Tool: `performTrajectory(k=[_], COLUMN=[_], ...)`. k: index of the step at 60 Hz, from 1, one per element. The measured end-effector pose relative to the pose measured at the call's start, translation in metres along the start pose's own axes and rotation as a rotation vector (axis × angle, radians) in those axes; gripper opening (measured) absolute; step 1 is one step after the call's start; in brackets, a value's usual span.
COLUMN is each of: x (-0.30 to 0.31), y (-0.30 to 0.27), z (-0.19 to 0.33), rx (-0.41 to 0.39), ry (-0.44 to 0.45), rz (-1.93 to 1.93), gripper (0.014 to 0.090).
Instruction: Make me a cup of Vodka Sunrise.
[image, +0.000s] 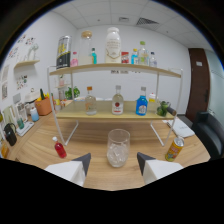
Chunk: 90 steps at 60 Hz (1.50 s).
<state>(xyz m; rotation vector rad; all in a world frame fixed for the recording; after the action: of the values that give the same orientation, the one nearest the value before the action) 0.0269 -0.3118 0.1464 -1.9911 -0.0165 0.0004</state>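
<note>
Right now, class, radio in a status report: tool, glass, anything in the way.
Tool open, empty. Clear glass tumbler with ice upright on wooden table, just ahead between fingertips, untouched. Small red bottle and yellow can off to the sides, path clear.

Glass (118, 148) stands just ahead between spread fingers (83, 162), blocking straight path. Open tabletop (90, 142) left until red bottle (60, 149); can (174, 149) right; shelf rack (115, 116) bars far side.

A glass (118, 147) stands on the desk (95, 175) just ahead of the gripper (114, 162), between its spread fingers, touching neither. A small bottle (59, 148) lies to the left of the fingers, a can (174, 148) to their right. Beyond the glass stands a two-tier shelf (115, 114) with three bottles (117, 100) on its lower tier and more on the upper one.
</note>
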Motion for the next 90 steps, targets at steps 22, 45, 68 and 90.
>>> performTrajectory(k=[22, 45, 68, 90], x=[-0.08, -0.08, -0.087, -0.072], y=[-0.117, -0.128, -0.138, -0.073], z=[0.089, 0.17, 0.138, 0.081], rx=[0.154, 0.113, 0.143, 0.091], ry=[-0.09, -0.02, -0.086, -0.119], rz=[0.055, -0.011, -0.005, 0.215], gripper=[0.0862, 0.0371, 0.0354, 0.0354])
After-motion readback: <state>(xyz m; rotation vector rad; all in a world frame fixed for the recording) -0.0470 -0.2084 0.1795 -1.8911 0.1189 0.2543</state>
